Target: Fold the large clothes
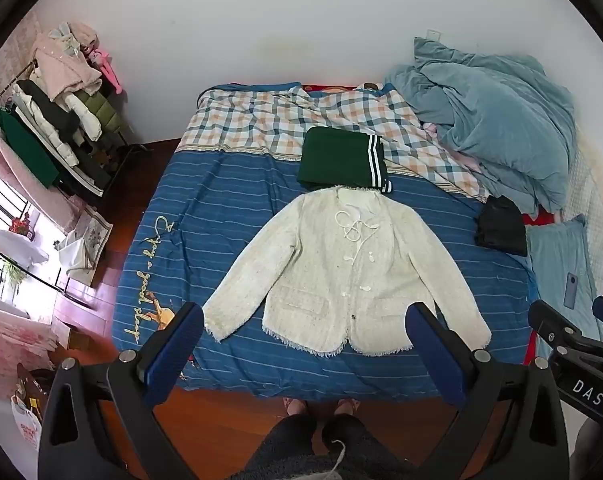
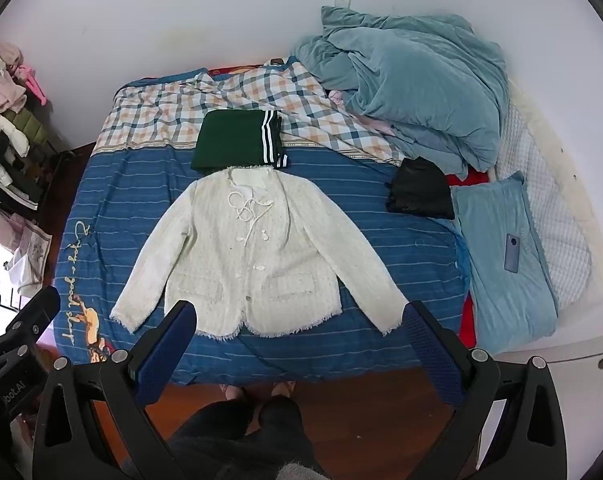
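The white jacket (image 1: 341, 276) lies flat on the blue bed (image 1: 221, 208), sleeves spread out. The left hand-held gripper (image 1: 305, 344) and right hand-held gripper (image 2: 301, 340) hang above it, both wide apart, holding nothing.

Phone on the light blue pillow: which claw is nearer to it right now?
Right. The right claw hangs open over the bed's near edge, with the phone ahead to its right. The left claw, also open, sits further left, so the phone lies at its view's far right.

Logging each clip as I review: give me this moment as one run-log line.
stage: pre-grasp | white jacket: flat, unfolded on bed | green garment: folded beyond collar | left gripper: open, empty | right gripper: open, empty
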